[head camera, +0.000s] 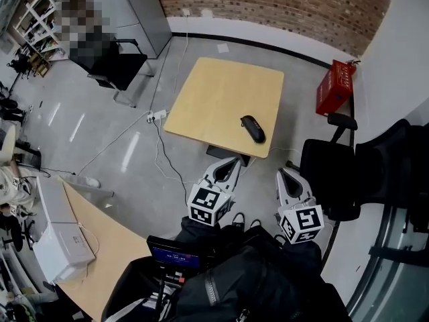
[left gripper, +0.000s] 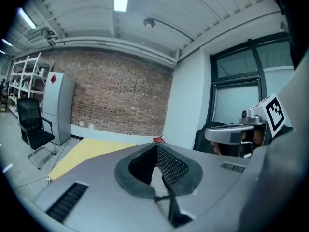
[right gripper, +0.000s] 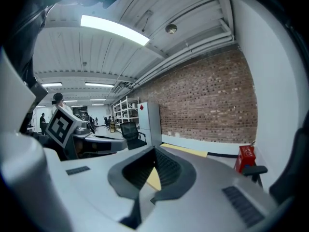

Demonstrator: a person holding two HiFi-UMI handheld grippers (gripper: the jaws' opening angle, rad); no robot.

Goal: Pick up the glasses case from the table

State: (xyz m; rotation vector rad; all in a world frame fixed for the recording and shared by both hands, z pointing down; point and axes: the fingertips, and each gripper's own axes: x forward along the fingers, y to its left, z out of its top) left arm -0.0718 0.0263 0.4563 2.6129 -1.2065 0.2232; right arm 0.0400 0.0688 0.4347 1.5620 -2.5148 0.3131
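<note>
Glasses case (head camera: 253,128) lies on table (head camera: 214,92) beyond left claw (head camera: 234,160) and right claw (head camera: 285,173)

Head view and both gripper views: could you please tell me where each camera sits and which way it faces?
Head view: on the head, down at table, glasses case; left claw, right claw show.
Left gripper view: on left claw, toward brick wall; shut jaws show.
Right gripper view: on right claw, likewise.
Shared: table, brick wall.

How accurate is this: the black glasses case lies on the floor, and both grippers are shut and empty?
One error: in the head view the glasses case lies on the table, not the floor. The left gripper and right gripper are shut and empty.
</note>
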